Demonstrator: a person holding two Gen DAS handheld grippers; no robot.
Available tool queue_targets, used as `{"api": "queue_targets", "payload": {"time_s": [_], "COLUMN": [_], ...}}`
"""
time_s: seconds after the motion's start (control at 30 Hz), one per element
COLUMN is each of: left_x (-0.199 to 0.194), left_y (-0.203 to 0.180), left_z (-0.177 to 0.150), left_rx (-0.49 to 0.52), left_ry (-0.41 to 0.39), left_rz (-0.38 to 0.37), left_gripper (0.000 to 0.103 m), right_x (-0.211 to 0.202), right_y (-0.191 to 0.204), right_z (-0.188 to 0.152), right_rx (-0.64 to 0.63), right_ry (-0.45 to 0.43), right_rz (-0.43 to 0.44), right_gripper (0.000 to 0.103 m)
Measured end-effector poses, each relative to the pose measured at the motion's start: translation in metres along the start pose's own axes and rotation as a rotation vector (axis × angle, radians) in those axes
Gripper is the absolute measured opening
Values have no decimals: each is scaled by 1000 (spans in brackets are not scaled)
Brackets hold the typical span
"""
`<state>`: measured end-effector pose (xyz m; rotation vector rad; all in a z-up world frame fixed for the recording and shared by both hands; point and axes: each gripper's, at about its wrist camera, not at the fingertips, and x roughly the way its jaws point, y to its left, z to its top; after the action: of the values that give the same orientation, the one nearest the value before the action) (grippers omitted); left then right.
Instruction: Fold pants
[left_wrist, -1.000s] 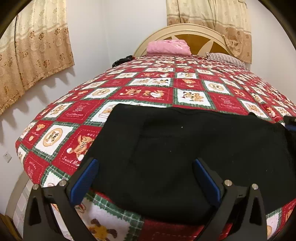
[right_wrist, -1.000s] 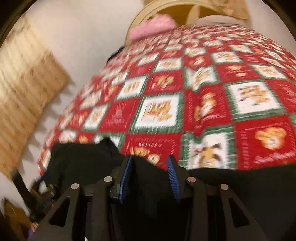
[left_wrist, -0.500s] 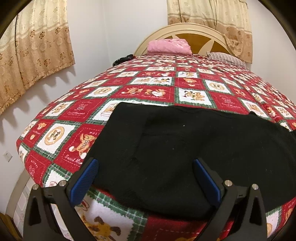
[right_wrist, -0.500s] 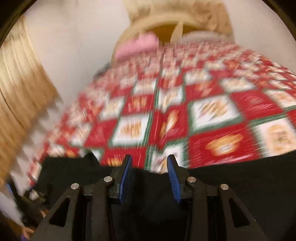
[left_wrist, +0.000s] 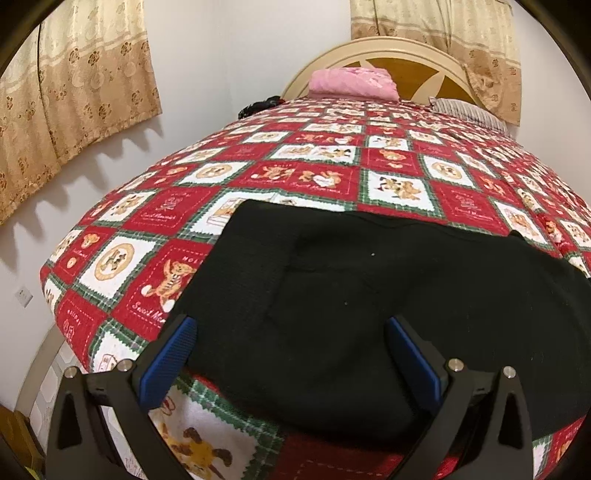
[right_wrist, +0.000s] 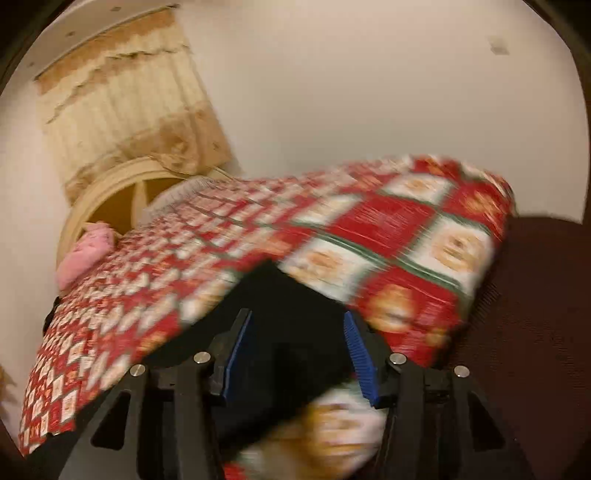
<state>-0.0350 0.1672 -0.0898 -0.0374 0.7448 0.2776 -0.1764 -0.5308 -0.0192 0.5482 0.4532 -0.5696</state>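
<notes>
The black pants (left_wrist: 369, 306) lie flat across the near end of the bed on the red patchwork bedspread (left_wrist: 317, 173). My left gripper (left_wrist: 291, 354) is open, its blue pads wide apart just above the pants' near edge, holding nothing. In the blurred right wrist view, my right gripper (right_wrist: 297, 354) hovers over a corner of the pants (right_wrist: 280, 299) near the bed's right edge. Its blue pads stand apart with black cloth seen between them; I cannot tell if they touch it.
A pink pillow (left_wrist: 352, 83) and a striped pillow (left_wrist: 469, 112) lie by the wooden headboard (left_wrist: 406, 66). Curtains (left_wrist: 70, 85) hang on the left wall. A dark brown surface (right_wrist: 535, 332) lies beside the bed's right edge.
The right gripper has swung fast to the right, to the pants' corner at the bed's right edge, and its pads have spread wider. The left gripper has stayed nearly still.
</notes>
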Motion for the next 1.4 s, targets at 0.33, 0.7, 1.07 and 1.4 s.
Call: {"api": "queue_targets", "payload": {"time_s": [0.33,0.7,1.07,1.4], "left_x": [0,0,1,2], "left_y": [-2,-3,-4,-4], "left_z": [-1,-1,0,0], "left_rx": [1,3,4,7], "left_ry": [7,8,12,7], "left_rz": [21,21,23,21], "left_gripper": [103,103,103,103], "right_x": [-16,-1,-5,-3], "right_y": [-8,6,10,8], "right_z": [-12,-11,-11,6], "right_rx": [1,-100,-194,-282], "right_ry": [-27,6,5,-50], "right_rz": [62,17,-25,-151], "right_gripper": [53,10,9,9]}}
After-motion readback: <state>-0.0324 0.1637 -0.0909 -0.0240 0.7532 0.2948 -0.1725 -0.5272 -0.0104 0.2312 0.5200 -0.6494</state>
